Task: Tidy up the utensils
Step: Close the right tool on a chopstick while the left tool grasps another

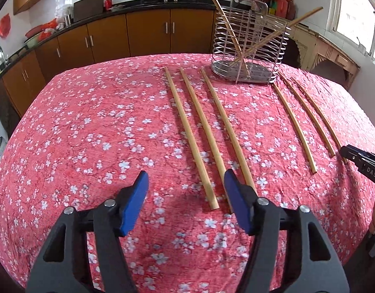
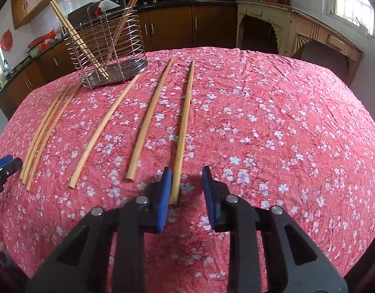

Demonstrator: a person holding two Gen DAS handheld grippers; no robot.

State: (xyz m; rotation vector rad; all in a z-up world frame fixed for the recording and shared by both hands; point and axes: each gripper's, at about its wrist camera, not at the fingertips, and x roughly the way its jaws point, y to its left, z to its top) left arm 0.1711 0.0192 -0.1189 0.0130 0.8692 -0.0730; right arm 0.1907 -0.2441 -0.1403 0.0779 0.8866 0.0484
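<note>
Several wooden chopsticks lie in two groups on the red floral tablecloth (image 1: 89,146). My left gripper (image 1: 186,184) is open, with the near end of the left group's leftmost chopstick (image 1: 191,139) between its fingers and the middle one (image 1: 204,131) at the right pad. My right gripper (image 2: 187,179) is open, with the near end of the rightmost chopstick (image 2: 183,127) between its fingers, next to the left pad. The wire utensil holder (image 1: 248,46) stands at the back with chopsticks leaning in it; it also shows in the right wrist view (image 2: 106,51).
Two more chopsticks (image 2: 148,117) lie left of the right gripper, three (image 2: 44,131) farther left. The right gripper's tip (image 1: 358,158) shows in the left wrist view. Kitchen cabinets (image 1: 148,31) and a counter stand behind the table (image 2: 285,122).
</note>
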